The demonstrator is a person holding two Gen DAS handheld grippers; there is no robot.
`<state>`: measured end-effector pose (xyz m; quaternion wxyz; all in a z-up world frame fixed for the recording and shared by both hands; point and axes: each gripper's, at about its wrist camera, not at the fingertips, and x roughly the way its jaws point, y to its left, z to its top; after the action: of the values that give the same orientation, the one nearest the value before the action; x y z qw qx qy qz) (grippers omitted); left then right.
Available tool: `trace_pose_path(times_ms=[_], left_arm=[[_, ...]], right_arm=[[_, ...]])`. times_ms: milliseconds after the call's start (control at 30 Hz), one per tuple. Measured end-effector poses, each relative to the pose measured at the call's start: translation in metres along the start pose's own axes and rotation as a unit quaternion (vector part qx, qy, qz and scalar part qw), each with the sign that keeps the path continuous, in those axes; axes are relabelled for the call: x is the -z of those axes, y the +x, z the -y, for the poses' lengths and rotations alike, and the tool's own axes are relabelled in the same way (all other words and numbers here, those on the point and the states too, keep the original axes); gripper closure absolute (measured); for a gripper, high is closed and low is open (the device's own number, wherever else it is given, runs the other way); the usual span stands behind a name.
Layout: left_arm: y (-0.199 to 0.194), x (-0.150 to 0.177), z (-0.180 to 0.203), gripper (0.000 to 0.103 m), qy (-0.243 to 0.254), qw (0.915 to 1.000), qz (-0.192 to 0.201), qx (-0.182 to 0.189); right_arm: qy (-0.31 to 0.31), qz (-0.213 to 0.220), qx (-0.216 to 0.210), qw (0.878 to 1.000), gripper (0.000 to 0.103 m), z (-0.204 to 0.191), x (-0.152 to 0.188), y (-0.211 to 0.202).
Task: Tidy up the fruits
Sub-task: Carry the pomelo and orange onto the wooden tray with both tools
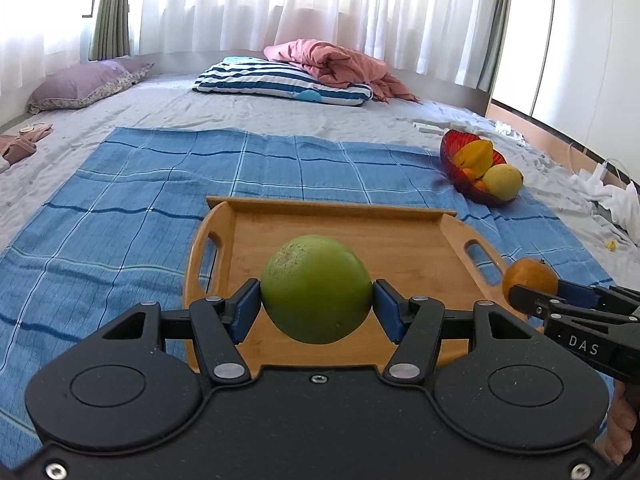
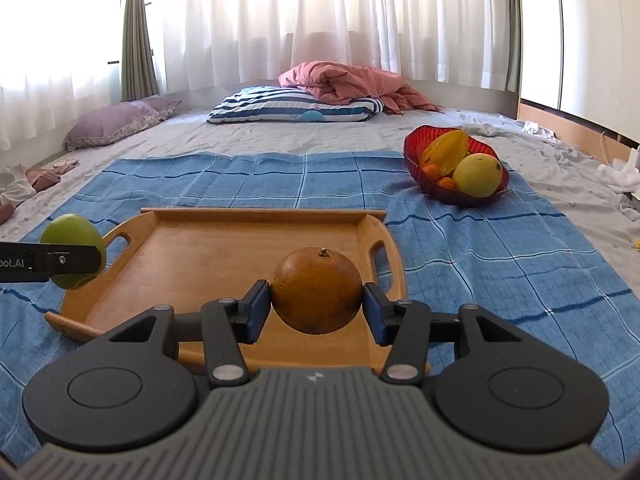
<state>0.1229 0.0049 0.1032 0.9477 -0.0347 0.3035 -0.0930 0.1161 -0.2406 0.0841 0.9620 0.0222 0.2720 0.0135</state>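
My left gripper (image 1: 316, 306) is shut on a large green fruit (image 1: 316, 288) and holds it over the near part of the wooden tray (image 1: 340, 232). My right gripper (image 2: 316, 306) is shut on an orange fruit (image 2: 316, 290) above the tray's (image 2: 208, 248) right side. In the left wrist view the right gripper (image 1: 532, 294) with the orange (image 1: 528, 278) is at the tray's right handle. In the right wrist view the left gripper (image 2: 68, 260) with the green fruit (image 2: 74, 232) is at the tray's left handle. The tray floor is bare.
The tray lies on a blue checked cloth (image 1: 140, 200) on a bed. A red bowl (image 2: 416, 160) with a starfruit (image 2: 446, 152), a yellow fruit (image 2: 478, 174) and small oranges sits at the back right. Pillows (image 2: 296, 106) and a pink blanket (image 2: 348, 80) lie further back.
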Motion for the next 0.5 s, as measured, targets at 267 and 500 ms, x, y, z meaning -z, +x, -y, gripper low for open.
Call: trace_pose_path(times_ms=[267,500], left_arm=[[0.027,-0.027,-0.004,0.044,-0.004,0.9999,-0.013,0.002],[0.059,-0.046,-0.011,0.044,-0.015,0.999,-0.041,0.007]], right_arm=[[0.009,-0.016,-0.009,1.0,0.05,0.003,-0.024,0.025],[0.016,-0.039,-0.012,0.999,0.049,0.012,-0.047,0.057]])
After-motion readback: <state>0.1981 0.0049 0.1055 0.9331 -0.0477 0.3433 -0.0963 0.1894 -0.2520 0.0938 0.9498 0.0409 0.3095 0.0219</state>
